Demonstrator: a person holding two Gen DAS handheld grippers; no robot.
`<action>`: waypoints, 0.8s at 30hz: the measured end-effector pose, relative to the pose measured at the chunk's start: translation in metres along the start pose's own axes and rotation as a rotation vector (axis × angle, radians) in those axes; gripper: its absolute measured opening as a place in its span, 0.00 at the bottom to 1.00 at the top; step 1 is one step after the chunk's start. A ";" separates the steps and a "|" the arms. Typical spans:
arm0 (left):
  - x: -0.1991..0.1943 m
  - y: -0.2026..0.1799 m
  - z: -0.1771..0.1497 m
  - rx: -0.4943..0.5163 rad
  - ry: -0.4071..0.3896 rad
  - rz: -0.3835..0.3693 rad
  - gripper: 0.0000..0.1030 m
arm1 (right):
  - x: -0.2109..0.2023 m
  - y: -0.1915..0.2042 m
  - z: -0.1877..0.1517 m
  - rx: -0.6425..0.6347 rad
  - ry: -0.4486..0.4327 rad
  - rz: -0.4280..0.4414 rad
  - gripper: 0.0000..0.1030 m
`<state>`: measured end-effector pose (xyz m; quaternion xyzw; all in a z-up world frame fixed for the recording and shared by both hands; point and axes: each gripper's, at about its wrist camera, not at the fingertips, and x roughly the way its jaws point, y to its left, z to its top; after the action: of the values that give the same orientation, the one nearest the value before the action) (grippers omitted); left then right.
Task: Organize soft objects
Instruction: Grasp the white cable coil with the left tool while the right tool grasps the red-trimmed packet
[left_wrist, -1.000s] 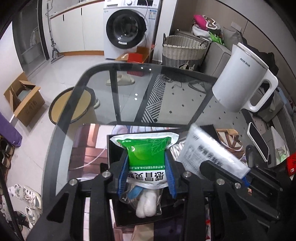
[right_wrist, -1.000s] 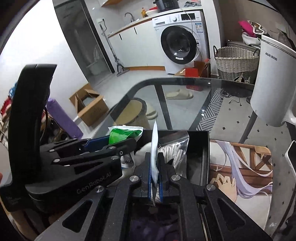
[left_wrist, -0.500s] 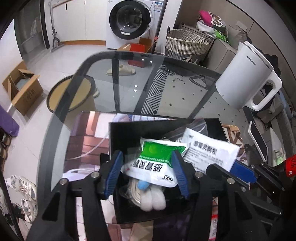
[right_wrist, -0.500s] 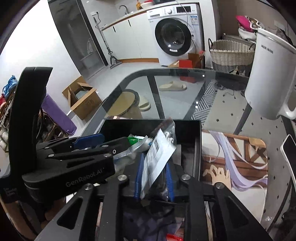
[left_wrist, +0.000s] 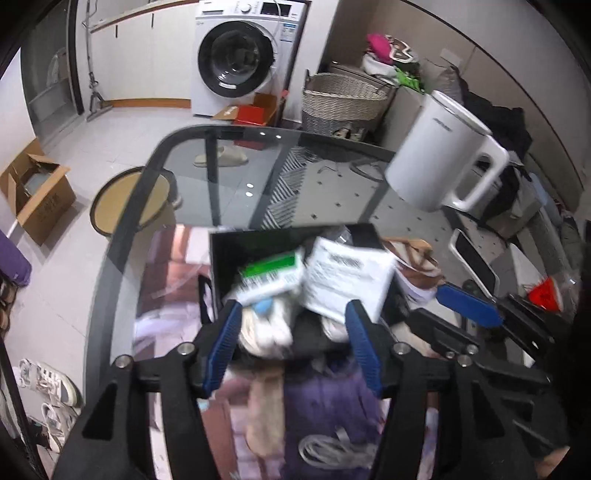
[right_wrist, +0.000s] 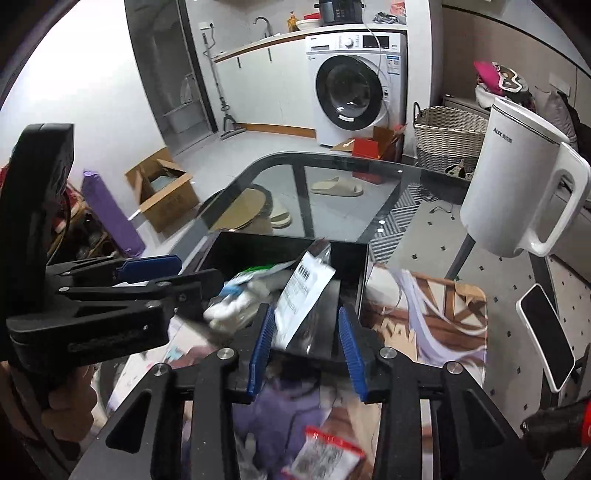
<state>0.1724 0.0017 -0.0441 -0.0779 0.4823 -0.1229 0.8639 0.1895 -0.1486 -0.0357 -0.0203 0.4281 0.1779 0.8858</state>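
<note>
Jaws of both grippers, left gripper (left_wrist: 291, 343) and right gripper (right_wrist: 304, 350), had just been opening, released, and we judged the red-edged clear packet (right_wrist: 325, 458) nearest our right.

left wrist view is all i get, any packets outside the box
Observer: Yes. A red-and-white packet lies on the mat, on the near side of the box.
Operator: ok and is the right gripper holding anything
Observer: No. The right gripper has just been opening its jaws, and they are now open. The white packet leans loose in the box between them, not clamped.
</note>
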 end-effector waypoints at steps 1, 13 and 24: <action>-0.002 -0.001 -0.006 -0.008 0.018 -0.015 0.58 | -0.004 -0.001 -0.003 0.001 0.005 0.009 0.45; 0.038 -0.002 -0.089 -0.070 0.350 -0.116 0.61 | 0.008 -0.028 -0.075 0.002 0.220 0.038 0.72; 0.049 -0.029 -0.115 -0.071 0.480 -0.172 0.71 | 0.029 -0.047 -0.108 0.019 0.338 0.033 0.72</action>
<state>0.0951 -0.0421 -0.1372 -0.1173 0.6691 -0.1938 0.7078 0.1407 -0.2043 -0.1315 -0.0347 0.5732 0.1823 0.7981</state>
